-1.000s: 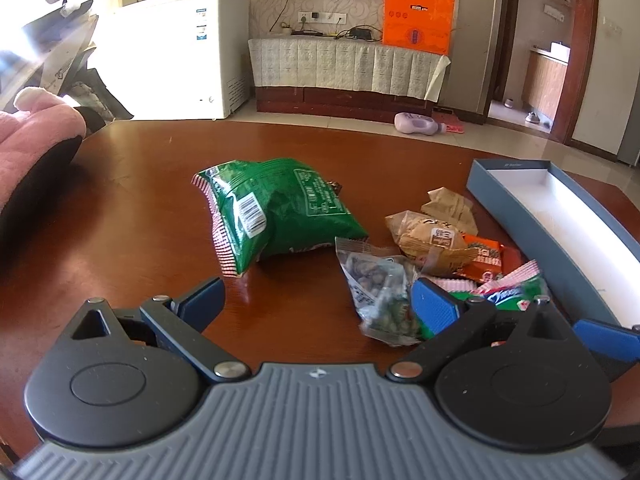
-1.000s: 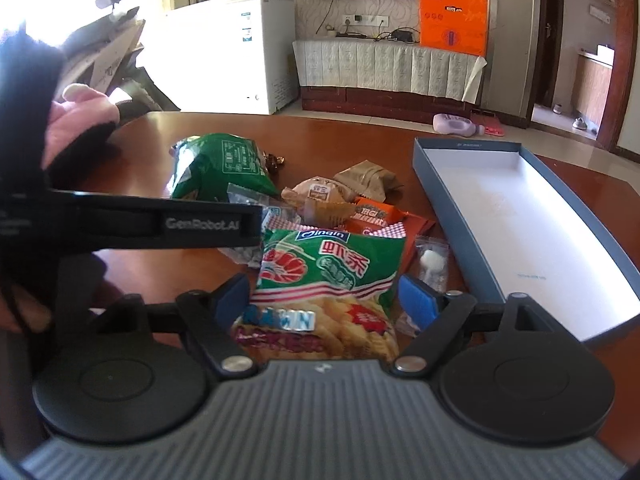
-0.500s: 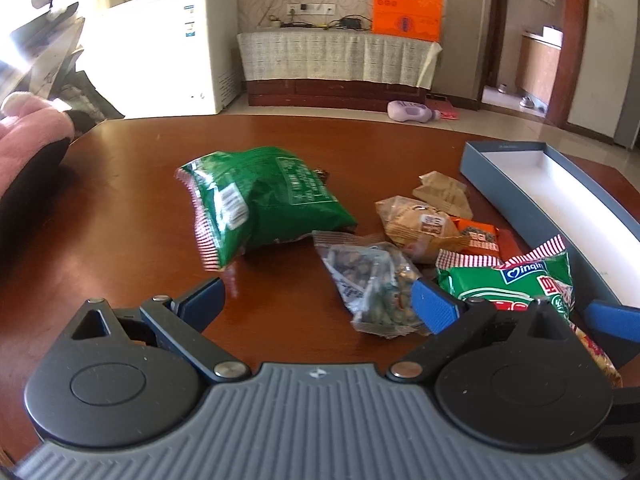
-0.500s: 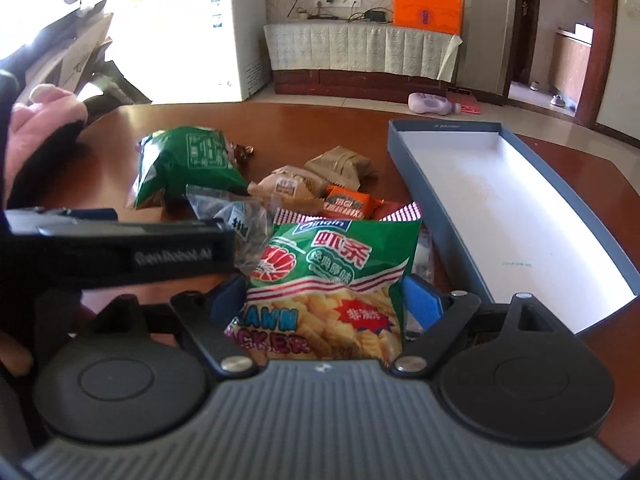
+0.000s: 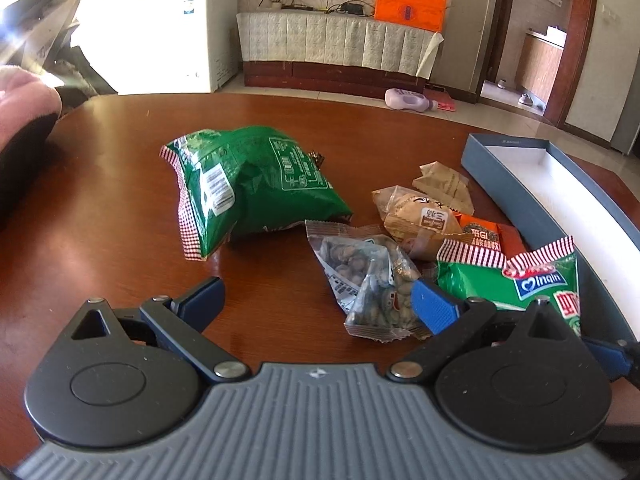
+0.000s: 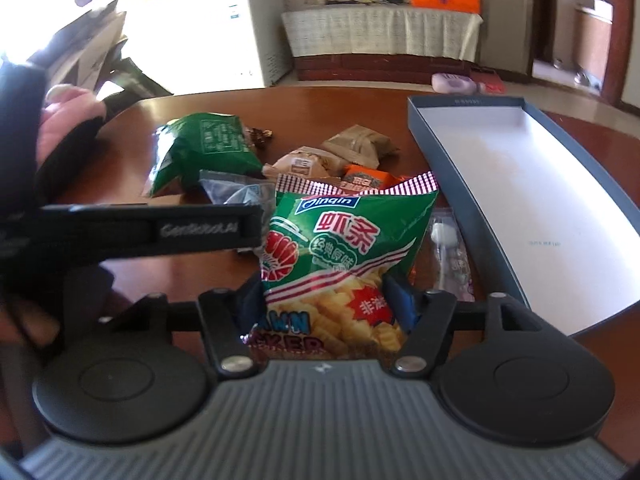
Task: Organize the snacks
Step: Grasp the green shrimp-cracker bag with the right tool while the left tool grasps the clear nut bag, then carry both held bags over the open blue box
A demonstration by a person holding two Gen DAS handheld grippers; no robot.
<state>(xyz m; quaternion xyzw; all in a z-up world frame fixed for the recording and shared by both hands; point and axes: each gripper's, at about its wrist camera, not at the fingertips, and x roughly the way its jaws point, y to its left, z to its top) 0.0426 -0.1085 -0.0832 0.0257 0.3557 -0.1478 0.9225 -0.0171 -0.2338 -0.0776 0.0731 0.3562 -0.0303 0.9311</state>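
Glossy foil snack bag [image 6: 340, 256], polished wooden table [image 5: 120, 208]

Your prawn cracker bag [image 6: 340, 264] hides its lower edge behind the gripper body, and the small clear packet [image 6: 450, 252] beside it blurs beyond reading.

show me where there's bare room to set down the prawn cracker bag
The blue box has a bare white floor. The wooden table is bare left of the big green bag. It is crowded between that bag and the box: peanut packet, brown packets.
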